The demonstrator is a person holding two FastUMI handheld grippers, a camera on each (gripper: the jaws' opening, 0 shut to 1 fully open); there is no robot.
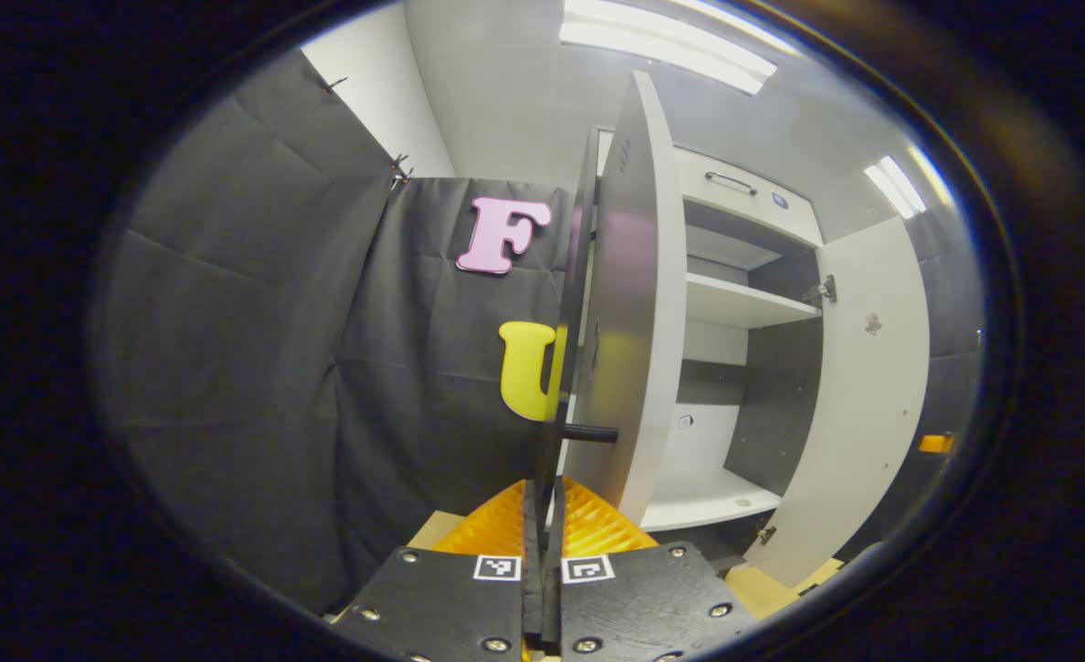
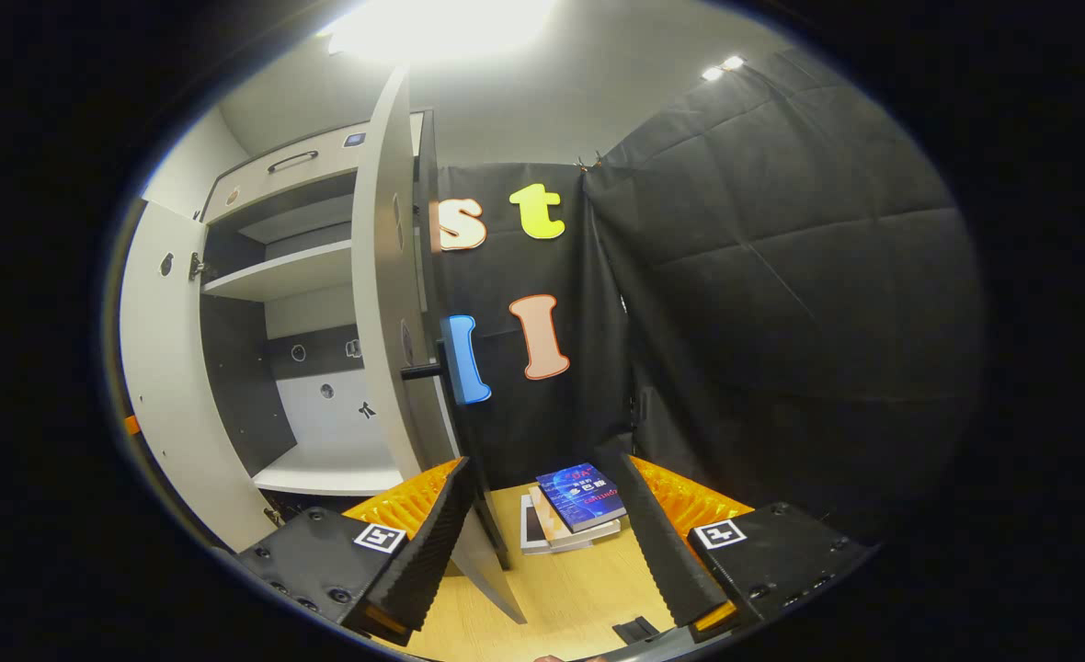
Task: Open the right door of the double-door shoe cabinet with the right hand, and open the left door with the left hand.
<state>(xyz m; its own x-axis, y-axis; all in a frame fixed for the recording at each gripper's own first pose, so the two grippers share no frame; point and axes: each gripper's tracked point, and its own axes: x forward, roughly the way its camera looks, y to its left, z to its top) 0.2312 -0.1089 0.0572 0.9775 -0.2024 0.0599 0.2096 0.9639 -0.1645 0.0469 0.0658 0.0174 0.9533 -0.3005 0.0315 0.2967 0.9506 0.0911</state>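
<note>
Both shoe cabinet doors stand swung wide, baring white shelves [image 1: 745,308]: your left tongs [image 1: 542,542] pinch closed on the left door's [image 1: 621,303] edge below its handle [image 1: 588,432], while your right tongs [image 2: 542,542] gape empty, straddling the right door's [image 2: 386,285] bottom edge.

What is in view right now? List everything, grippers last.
Cabinet: one, white with dark inner walls, ahead, both doors swung open.
Doors: two, white; left door edge-on between the left gripper's fingers, right door beside the right gripper.
Shelves: white, bare as far as visible.
Books: small stack, blue cover on top, on the wooden floor.
Left gripper: fingers closed on the left door's edge.
Right gripper: open, holding nothing.
</note>
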